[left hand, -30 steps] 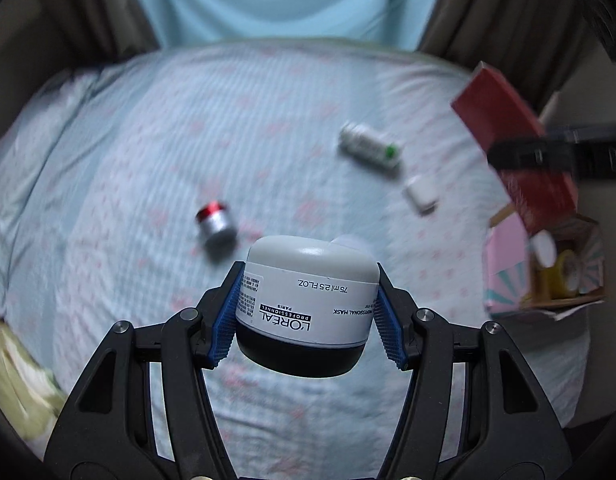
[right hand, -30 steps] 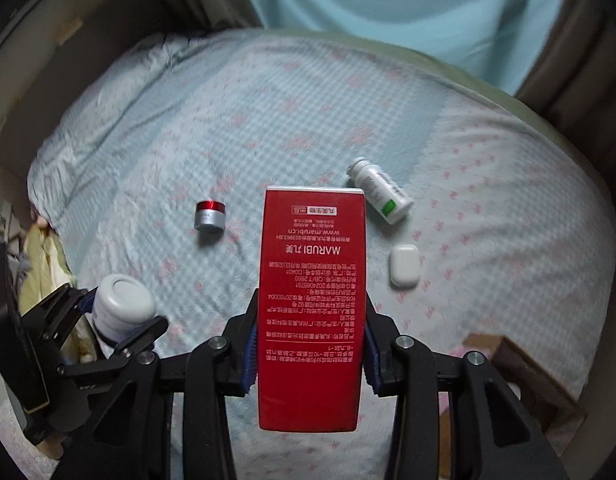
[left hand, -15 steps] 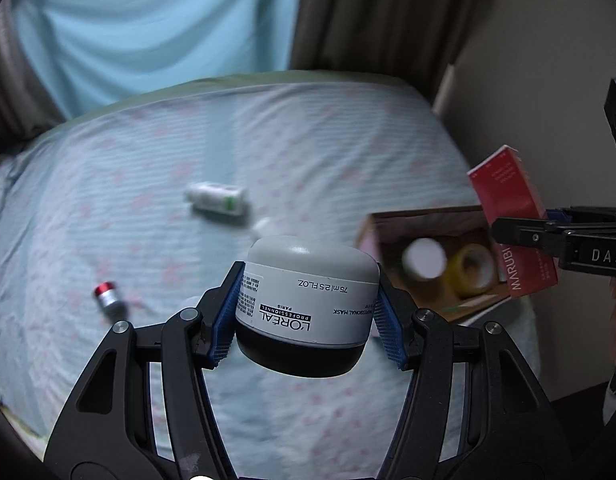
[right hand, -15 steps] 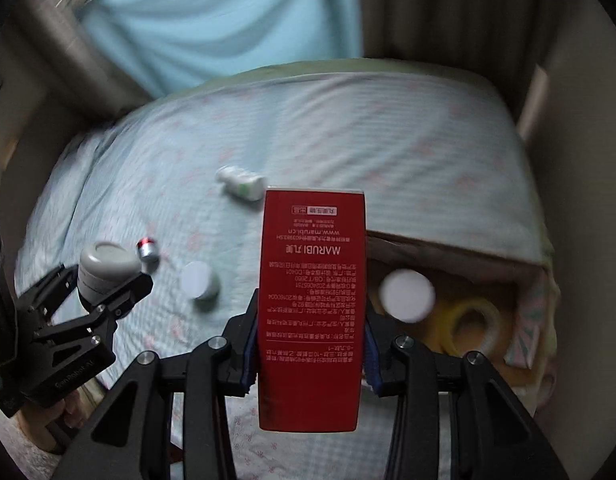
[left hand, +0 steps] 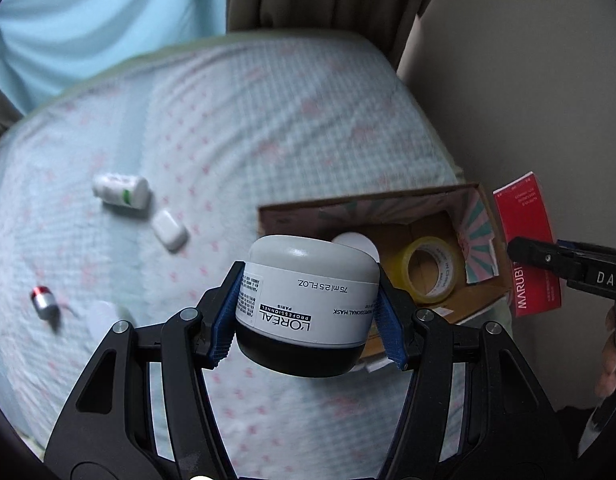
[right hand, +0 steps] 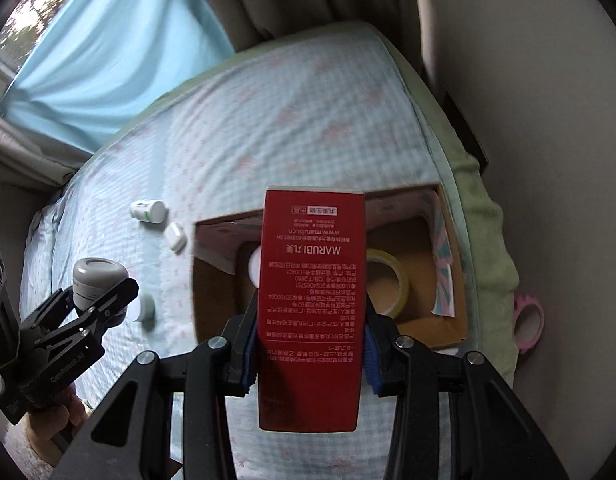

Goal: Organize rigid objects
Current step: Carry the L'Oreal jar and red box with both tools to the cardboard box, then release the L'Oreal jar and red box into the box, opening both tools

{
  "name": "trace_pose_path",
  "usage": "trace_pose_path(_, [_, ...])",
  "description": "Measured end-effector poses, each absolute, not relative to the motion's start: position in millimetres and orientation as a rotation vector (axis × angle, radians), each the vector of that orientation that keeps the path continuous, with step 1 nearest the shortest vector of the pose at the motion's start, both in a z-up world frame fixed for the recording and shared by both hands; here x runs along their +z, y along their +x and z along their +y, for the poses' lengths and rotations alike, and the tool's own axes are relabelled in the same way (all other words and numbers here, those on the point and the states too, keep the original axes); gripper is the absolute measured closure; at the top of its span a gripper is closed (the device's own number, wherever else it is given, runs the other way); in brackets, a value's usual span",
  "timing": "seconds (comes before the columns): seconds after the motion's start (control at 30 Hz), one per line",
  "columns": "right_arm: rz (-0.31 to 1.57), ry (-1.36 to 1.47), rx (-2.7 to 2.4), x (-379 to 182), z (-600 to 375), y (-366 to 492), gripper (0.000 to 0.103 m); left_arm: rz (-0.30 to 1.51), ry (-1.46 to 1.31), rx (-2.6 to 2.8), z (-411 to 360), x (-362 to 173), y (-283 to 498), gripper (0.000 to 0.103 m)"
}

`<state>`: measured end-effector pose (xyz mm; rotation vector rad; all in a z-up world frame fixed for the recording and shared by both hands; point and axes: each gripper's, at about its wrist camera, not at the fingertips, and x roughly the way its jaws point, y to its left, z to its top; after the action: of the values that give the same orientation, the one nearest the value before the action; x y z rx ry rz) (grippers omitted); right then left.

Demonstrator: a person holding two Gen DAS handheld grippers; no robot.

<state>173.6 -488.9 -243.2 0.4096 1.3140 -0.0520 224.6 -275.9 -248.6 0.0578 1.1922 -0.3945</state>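
Reading "L'ORÉAL PROFESSIONNEL PARIS" and "75 ml 2.5 FL.OZ." upside down, a grey-lidded mask jar (left hand: 308, 304) with a white label and black base is clamped between the blue pads of the left gripper (left hand: 309, 312), just in front of an open cardboard box (left hand: 391, 202). A tall red carton (right hand: 311, 304) printed "MARUBI" and "www.marubi.cn" is pinched at its lower half by the right gripper (right hand: 309, 354), held upright over the same box; the small white print below the brand is too fine to be read. Inside the box, a yellow tape roll (left hand: 431, 270) is seen beyond the jar, and a white round lid (left hand: 357, 242) is largely hidden behind it. Left of the left gripper, on the checked bedsheet (left hand: 268, 120), a white pill bottle (left hand: 122, 190), a white earbud case (left hand: 170, 230) and a blurred small red-capped jar (left hand: 44, 302) are scattered. A pink tape roll (right hand: 527, 322) lies right of the box.
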Motion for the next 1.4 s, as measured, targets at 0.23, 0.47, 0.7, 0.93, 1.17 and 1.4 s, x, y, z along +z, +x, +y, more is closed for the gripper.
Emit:
trace_pose_path(0.23, [1.404, 0.546, -0.07, -311, -520, 186, 0.065, 1.333, 0.088, -0.384, -314, -315, 237, 0.047])
trace_pose_path(0.47, [1.456, 0.604, -0.039, -351, -513, 203, 0.065, 1.458, 0.079, -0.356, -318, -358, 236, 0.047])
trace_pose_path(0.7, [1.5, 0.628, -0.006, -377, -496, 216, 0.065, 1.516, 0.153, -0.371, -323, -380, 233, 0.047])
trace_pose_path(0.93, [1.52, 0.519, 0.018, -371, -487, 228, 0.032, 1.48, 0.187, -0.414, -329, -368, 234, 0.0])
trace_pose_path(1.17, [1.504, 0.452, 0.009, -351, -495, 222, 0.0, 1.47, 0.141, -0.403, -310, -359, 232, 0.0])
trace_pose_path(1.4, [1.496, 0.444, -0.005, -340, -488, 216, 0.0, 1.454, 0.132, -0.376, -304, -337, 229, 0.0])
